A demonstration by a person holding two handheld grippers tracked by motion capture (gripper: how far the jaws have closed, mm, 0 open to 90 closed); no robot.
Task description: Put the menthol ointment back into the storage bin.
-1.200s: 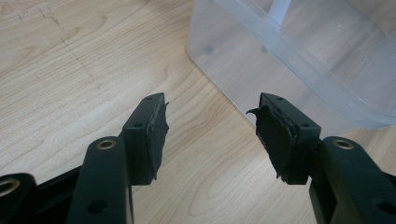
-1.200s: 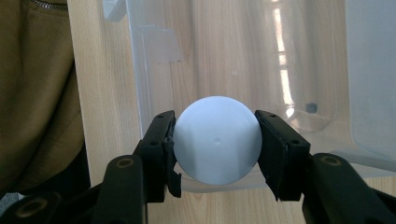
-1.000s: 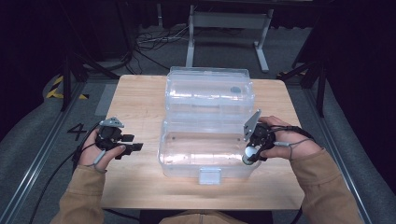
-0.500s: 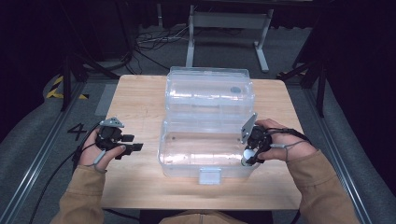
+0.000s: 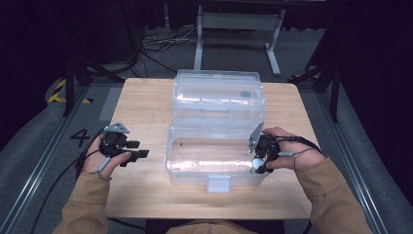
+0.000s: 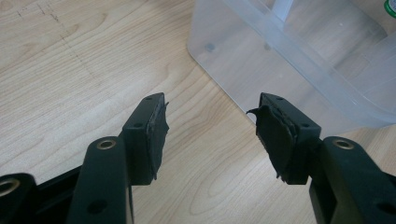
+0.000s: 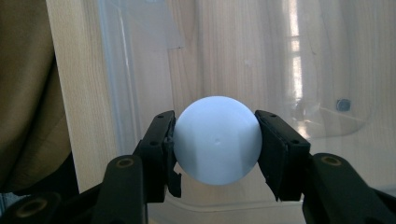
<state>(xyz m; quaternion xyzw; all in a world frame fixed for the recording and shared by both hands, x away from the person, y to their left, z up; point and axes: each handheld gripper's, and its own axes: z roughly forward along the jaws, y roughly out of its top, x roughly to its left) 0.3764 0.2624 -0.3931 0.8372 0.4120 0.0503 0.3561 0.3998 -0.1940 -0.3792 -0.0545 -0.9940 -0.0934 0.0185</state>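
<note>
**White ball clamped at the bin's right end**

Pressing in on a white ball [image 7: 217, 139] from both sides, the jaws of the right gripper [image 7: 215, 140], pads flat against its curve in the right gripper view. Sitting between those jaws at mid-height, the ball, with clear plastic and wood grain behind it. Hovering, in the high view, at the right end of the near half of a clear plastic bin [image 5: 214, 161], the same right gripper [image 5: 259, 163] with the ball [image 5: 256, 164] as a small white spot at its tip; possibly just over the bin's rim rather than inside it, though hard to tell from above through the clear walls.

Standing well apart with nothing between them, the jaws of the left gripper [image 6: 210, 130], worn pad edges fraying, pointing across bare wood towards the bin's rounded corner [image 6: 243, 60]. Resting near the left edge of the worktop [image 5: 146, 105], the left gripper [image 5: 139, 156], clear of the bin.

Lying open across the middle of the worktop, the bin, lid [image 5: 216, 95] folded back on the far side, latch tab [image 5: 218, 184] facing the person. Entering from the bottom of the high view, two tan sleeves [image 5: 85, 204].
</note>
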